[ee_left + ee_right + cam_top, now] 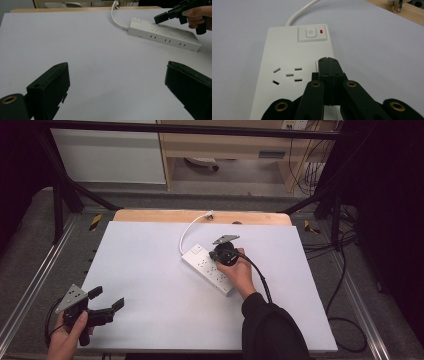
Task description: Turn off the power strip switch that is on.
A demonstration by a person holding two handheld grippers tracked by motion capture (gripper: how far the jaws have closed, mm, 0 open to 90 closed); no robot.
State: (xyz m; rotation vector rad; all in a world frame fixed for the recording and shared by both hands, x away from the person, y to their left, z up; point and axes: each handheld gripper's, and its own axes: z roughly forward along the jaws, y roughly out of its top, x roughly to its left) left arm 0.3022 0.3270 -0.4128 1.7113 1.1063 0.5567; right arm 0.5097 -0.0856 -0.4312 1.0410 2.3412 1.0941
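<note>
In the high view, the white power strip (208,269) lies slantwise at the centre of the frame on the white tabletop (150,285), its cord (187,234) curling up towards the wooden edge at the top. The right tool (216,256) sits over the strip's upper end, gripped by the right hand (239,270). At the lower left of the frame the left tool (106,297) rests near the tabletop's edge, well apart from the strip, its jaws spread with nothing between them.

In the left gripper view, the two black jaws stand wide at the bottom corners over bare tabletop; the power strip (163,36) lies at the upper right, with the right tool (162,18) tipped down onto its top face.

In the right gripper view, the jaws are pressed together at the lower centre, pinching nothing, their tip on or just above the strip beside a socket (287,75). The power switch (311,33) with its red indicator (321,31) lies just beyond, higher in the frame.
</note>
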